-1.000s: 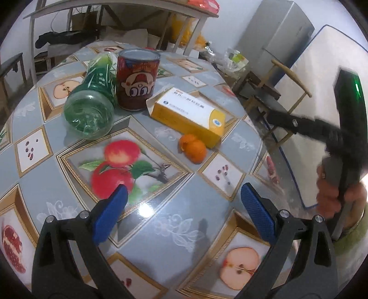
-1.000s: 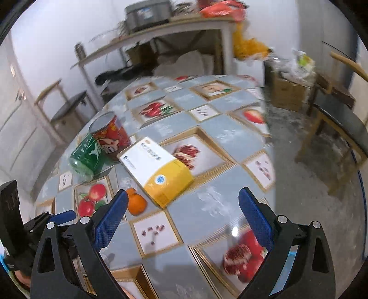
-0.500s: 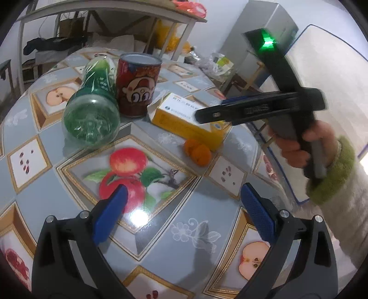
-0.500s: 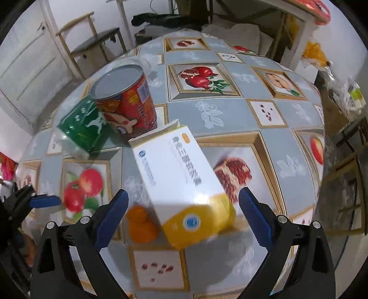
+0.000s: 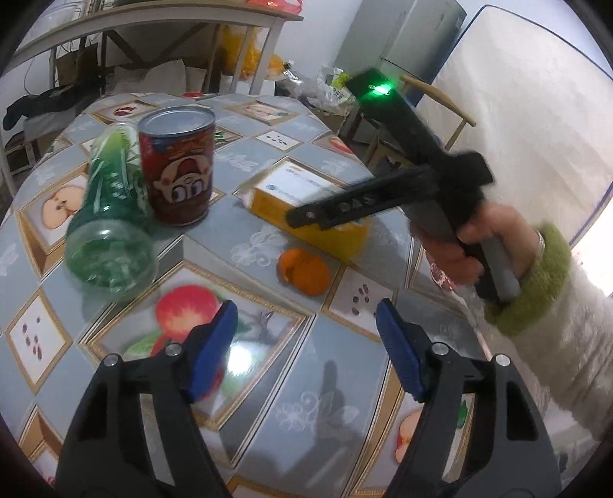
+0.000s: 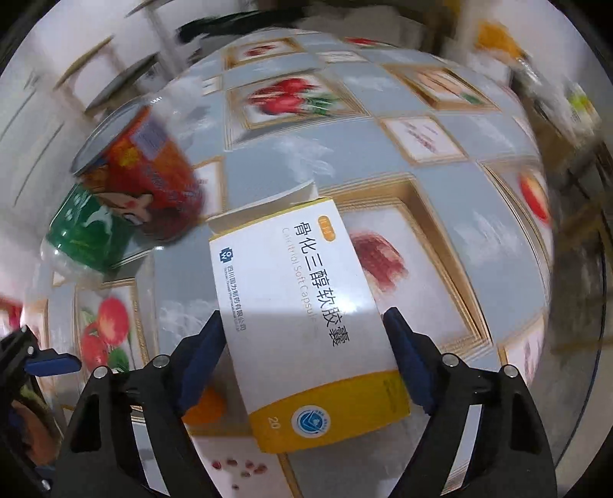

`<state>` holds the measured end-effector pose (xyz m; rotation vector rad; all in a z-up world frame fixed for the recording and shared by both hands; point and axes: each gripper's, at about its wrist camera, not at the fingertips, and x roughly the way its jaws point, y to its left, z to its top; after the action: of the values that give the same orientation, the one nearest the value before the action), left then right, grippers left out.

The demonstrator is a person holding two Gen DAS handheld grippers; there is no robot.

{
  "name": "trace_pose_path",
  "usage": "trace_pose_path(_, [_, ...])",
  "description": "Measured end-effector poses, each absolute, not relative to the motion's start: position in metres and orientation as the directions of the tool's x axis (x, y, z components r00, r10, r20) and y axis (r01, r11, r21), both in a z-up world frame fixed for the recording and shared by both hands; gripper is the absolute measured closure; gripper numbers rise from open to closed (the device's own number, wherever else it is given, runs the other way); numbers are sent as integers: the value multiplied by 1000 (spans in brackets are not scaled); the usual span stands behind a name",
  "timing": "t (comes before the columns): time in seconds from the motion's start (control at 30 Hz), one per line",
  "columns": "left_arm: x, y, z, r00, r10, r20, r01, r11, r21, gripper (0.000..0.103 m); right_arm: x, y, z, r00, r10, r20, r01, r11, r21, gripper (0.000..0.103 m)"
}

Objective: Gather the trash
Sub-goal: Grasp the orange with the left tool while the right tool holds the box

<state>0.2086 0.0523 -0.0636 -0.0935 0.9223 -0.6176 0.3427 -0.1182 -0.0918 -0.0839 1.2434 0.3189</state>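
Note:
A white and yellow medicine box (image 6: 306, 306) lies on the table, and my right gripper (image 6: 306, 352) straddles its near end. The jaws are closing, and the blue pads (image 6: 402, 352) stand just beside the box's long sides. In the left wrist view the same gripper (image 5: 302, 218) hangs tilted over the box (image 5: 306, 191), held by a hand in a green cuff. Beside the box stand a red can (image 5: 176, 168), a green bottle (image 5: 111, 230) on its side and an orange peel (image 5: 304, 268). My left gripper (image 5: 306, 344) hovers over bare tablecloth short of the peel, jaws closing on nothing.
The round table (image 5: 306, 421) has a glossy cloth with fruit pictures, and its edge drops off on the right. Beyond it stand a wooden chair (image 5: 436, 99), a grey cabinet (image 5: 402, 38), bags on the floor and a cluttered shelf table (image 5: 153, 19).
My right gripper has come down over the medicine box, which now sits between its narrower jaws. The left gripper's jaws have drawn closer together and its view has rolled slightly.

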Motion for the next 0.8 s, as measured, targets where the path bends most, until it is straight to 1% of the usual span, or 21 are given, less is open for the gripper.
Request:
trace_pose_path(0.13, [220,39,-72,442,-523,-729,451,832,-323,33,317,-147,-92,314,171,-934,-142,981,132,27])
trace_pose_path(0.23, [230,25,-80,444,-490,-751,454,845,-283,37,287,-161,-91,346,167,-923,-62,986,155,27])
trace_pose_path(0.3, [236,16,-85,447,-468,-762,458,852,-254,40,270,-165,-90,362,160,-918,-40,987,156,27])
trace_pose_path(0.37, [243,9,-89,452,-440,-776,455,862,-224,48,254,-168,-90,375,174,-910,-14,983,182,27])
trace_pose_path(0.43, [248,4,-93,452,-423,-785,453,867,-206,52,243,-171,-90,383,191,-904,4,978,208,27])
trace_pose_path(0.47, [251,1,-96,449,-414,-792,452,870,-198,57,236,-173,-89,387,202,-900,16,974,226,27])
trace_pose_path(0.6, [254,-5,-99,457,-400,-795,457,872,-176,68,221,-176,-91,397,235,-887,39,961,273,27])
trace_pose_path(0.67, [253,-7,-99,449,-412,-793,455,869,-194,79,216,-177,-91,403,243,-883,45,958,284,28])
trace_pose_path(0.73, [252,-8,-99,440,-420,-794,453,867,-208,84,213,-175,-91,404,247,-881,47,956,290,28])
trace_pose_path(0.8, [248,-10,-98,442,-412,-796,451,870,-200,87,209,-173,-90,401,255,-880,41,954,295,28])
